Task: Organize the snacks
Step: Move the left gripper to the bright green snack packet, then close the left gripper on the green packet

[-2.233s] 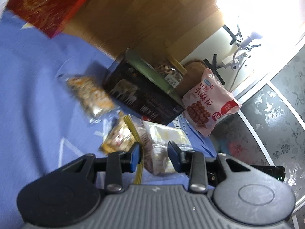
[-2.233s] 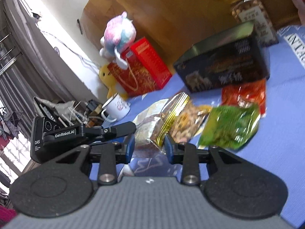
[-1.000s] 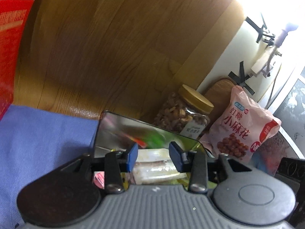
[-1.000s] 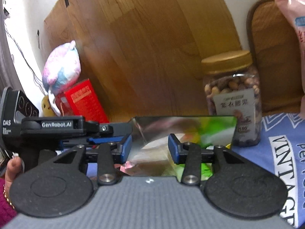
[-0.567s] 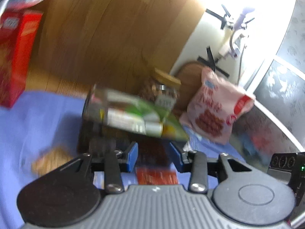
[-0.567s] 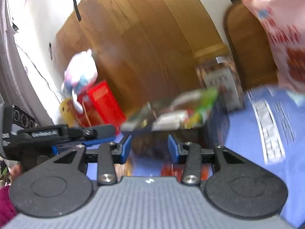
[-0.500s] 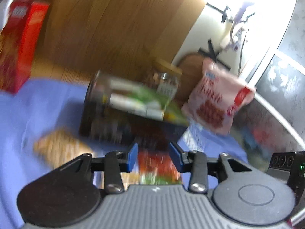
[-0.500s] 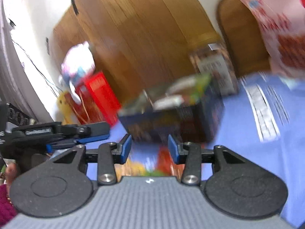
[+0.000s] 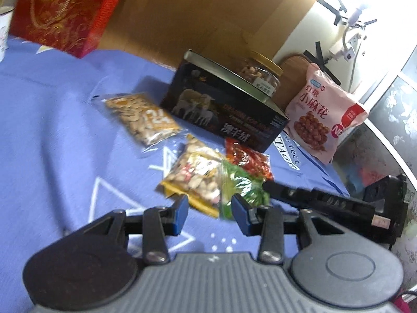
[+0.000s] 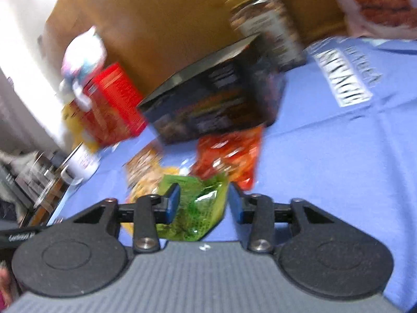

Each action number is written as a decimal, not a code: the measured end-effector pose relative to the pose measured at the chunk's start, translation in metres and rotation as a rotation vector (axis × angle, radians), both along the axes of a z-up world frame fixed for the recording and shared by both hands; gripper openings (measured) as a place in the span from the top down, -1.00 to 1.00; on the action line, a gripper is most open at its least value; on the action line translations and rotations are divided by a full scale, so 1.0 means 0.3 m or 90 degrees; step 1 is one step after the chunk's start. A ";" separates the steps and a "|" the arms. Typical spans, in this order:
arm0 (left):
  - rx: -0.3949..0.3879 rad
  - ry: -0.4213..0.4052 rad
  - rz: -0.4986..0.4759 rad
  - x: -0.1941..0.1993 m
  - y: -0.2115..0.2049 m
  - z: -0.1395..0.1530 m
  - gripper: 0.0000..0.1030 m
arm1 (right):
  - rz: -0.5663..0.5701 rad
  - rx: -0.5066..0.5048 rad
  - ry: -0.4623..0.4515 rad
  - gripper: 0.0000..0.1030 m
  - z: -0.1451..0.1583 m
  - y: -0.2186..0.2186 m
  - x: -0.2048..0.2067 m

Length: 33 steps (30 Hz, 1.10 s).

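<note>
Blue cloth (image 9: 52,135) covering the surface: soft, matt, printed white. Snack bags glossy crinkly plastic: green bag (image 10: 200,208), red-orange bag (image 10: 229,154), clear nut bag (image 9: 140,117), pink bag (image 9: 323,114). Dark box (image 9: 224,109): glossy printed sides, shiny metallic-looking rim. Jar (image 9: 260,74): clear plastic or glass, paper label. Wood panel (image 9: 208,13) smooth, satin. Red box (image 9: 62,10): glossy, gold print. Gripper bodies matt black plastic.
</note>
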<state>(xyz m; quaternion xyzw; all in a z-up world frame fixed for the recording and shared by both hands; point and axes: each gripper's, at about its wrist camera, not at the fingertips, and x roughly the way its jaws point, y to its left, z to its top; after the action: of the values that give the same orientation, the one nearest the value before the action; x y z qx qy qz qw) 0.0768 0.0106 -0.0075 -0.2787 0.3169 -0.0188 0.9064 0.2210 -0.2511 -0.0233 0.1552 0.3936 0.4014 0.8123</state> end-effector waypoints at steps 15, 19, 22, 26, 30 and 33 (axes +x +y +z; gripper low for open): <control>-0.053 -0.030 0.023 -0.079 0.079 -0.064 0.27 | 0.162 0.000 -0.017 0.85 0.004 0.039 -0.204; -0.067 -0.038 0.023 -0.084 0.088 -0.072 0.26 | 0.135 0.023 0.009 0.79 -0.001 0.019 -0.179; -0.078 -0.041 0.022 -0.085 0.093 -0.074 0.24 | 0.112 0.032 0.020 0.74 -0.005 0.007 -0.167; -0.073 -0.043 0.022 -0.088 0.086 -0.072 0.20 | 0.102 0.041 0.023 0.63 -0.005 -0.007 -0.165; -0.063 -0.044 0.021 -0.091 0.076 -0.068 0.18 | 0.097 0.036 0.014 0.59 0.001 -0.012 -0.167; -0.059 -0.045 0.018 -0.105 0.068 -0.064 0.14 | 0.092 0.020 -0.007 0.58 0.011 -0.002 -0.168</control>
<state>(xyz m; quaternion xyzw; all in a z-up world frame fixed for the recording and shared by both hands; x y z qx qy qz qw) 0.0453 0.0309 -0.0266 -0.3238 0.2795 -0.0307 0.9034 0.1705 -0.2516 -0.0201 0.1368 0.3929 0.4660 0.7809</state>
